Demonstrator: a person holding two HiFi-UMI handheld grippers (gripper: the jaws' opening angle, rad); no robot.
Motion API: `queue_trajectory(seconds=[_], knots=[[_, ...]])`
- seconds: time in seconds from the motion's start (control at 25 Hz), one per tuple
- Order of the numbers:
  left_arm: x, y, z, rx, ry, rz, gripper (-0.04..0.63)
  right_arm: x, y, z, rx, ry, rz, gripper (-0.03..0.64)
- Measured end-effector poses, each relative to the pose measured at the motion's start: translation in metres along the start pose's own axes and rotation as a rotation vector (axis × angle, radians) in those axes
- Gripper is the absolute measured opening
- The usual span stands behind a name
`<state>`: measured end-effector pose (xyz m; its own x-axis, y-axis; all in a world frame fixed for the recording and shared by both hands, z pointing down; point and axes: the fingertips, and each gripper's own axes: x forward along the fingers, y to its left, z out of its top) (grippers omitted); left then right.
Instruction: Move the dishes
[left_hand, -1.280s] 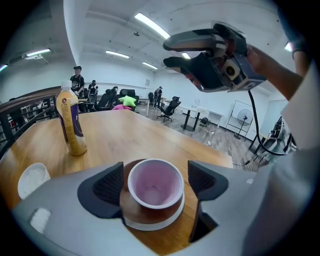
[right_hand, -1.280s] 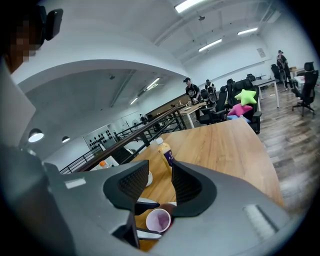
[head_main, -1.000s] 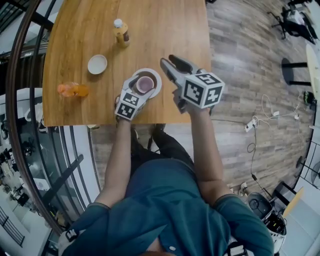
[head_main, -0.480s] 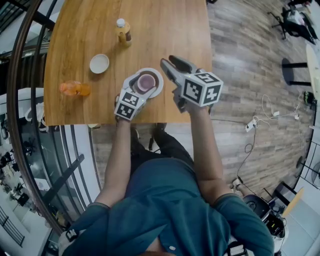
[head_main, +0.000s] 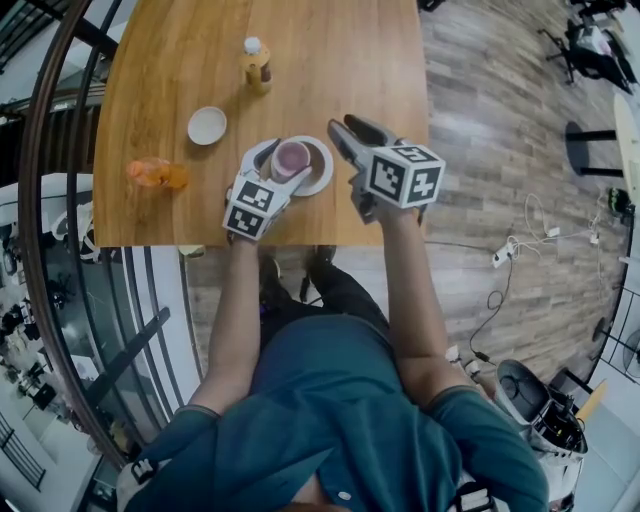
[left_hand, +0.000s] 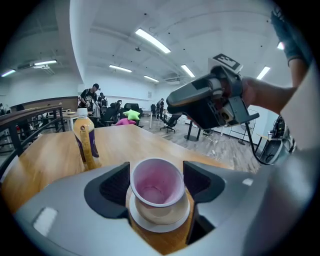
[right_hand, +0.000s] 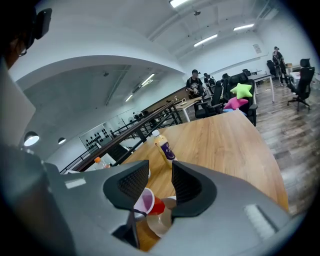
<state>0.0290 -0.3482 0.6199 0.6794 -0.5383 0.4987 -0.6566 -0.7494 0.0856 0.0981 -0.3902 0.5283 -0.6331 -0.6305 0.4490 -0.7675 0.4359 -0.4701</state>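
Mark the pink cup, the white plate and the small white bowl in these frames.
pink cup (left_hand: 156, 184): left gripper view, on its inner bottom.
white plate (head_main: 324, 168): head view, on its bare right rim.
small white bowl (head_main: 207, 125): head view, on the middle of its inside.

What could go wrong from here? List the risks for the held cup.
1. The left gripper pinches the cup, seemingly tilted, over the plate; it could slip and fall onto it.
2. The open right gripper hangs close beside the plate; a sideways carry might bump it.
3. The plate sits near the front edge of the table; a knock could push it off.
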Motion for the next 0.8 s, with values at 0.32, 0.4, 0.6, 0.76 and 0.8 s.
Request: queue_trajectory(seconds=[0.32,0.4,0.6,0.76,0.8], knots=[[-0.022,0.019,0.013,0.004,-0.03,0.042,0.33,0.012,-0.006,-0.012,0.018,0.031,-0.024,0.127],[-0.026,0.026,0.011,0.004,-0.037,0.056,0.328,0.017,-0.006,-0.017,0.024,0.037,-0.026,0.127],[-0.037,0.044,0.007,-0.009,-0.037,0.097,0.33,0.028,-0.018,-0.034,0.027,0.064,-0.067,0.127],[-0.045,0.056,0.001,-0.026,-0.028,0.121,0.33,0.035,-0.028,-0.049,0.021,0.097,-0.103,0.127],[-0.047,0.059,-0.002,-0.03,-0.025,0.128,0.328,0.037,-0.03,-0.054,0.025,0.105,-0.107,0.127]])
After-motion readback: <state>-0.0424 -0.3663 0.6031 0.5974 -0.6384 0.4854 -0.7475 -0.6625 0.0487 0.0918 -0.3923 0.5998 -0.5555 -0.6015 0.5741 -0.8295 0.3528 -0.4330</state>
